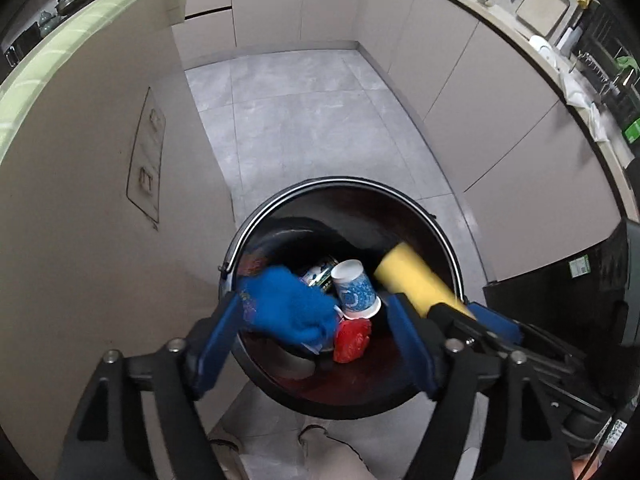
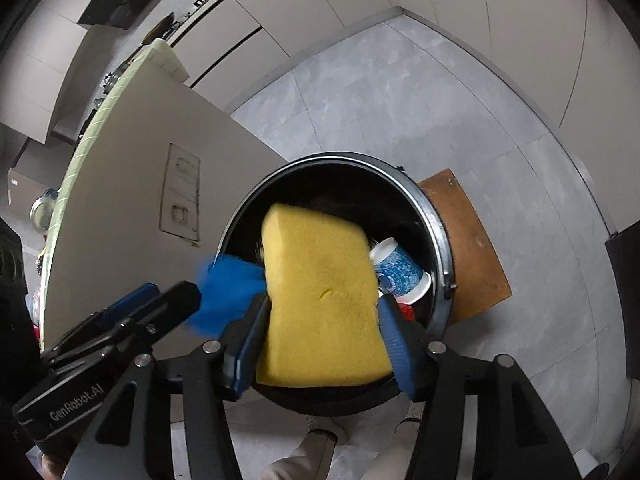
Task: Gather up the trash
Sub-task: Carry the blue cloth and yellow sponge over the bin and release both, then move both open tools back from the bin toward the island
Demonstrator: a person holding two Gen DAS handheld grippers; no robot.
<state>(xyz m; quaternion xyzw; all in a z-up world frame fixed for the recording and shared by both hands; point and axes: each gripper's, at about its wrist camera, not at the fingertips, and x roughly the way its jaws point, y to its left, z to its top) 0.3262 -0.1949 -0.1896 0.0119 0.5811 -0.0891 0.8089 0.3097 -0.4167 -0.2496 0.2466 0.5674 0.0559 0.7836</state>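
While both tools hang over the round black trash bin with a metal rim [image 1: 440,232], the left hand-held gripper [image 1: 316,332] has its blue jaws spread wide; a fuzzy blue cloth [image 1: 288,308] sits between them above the bin mouth, blurred, near the left pad, and whether it touches that pad I cannot tell. The right hand-held gripper [image 2: 324,332] has its jaws apart around a big yellow rectangular sponge [image 2: 324,292]. The sponge is tilted, its far end pointing down into the bin. Its edges lie right at both pads; whether they press on it I cannot tell.

Inside the bin: a white paper cup with blue pattern [image 1: 356,288] lying on its side, a crumpled red plastic piece [image 1: 352,338] just beside it, and a blue-green printed can [image 1: 320,276] partly hidden behind the cloth.

The bin stands on a grey tiled floor [image 1: 304,120], close to a beige cabinet panel [image 1: 100,200] on its left. In the right wrist view a brown flat board [image 2: 468,248] lies on the floor, touching the bin's right side. Beige cabinets run under a surface with kitchenware [image 1: 536,4]. The person's light trouser legs and shoes [image 2: 320,440] show below the bin.
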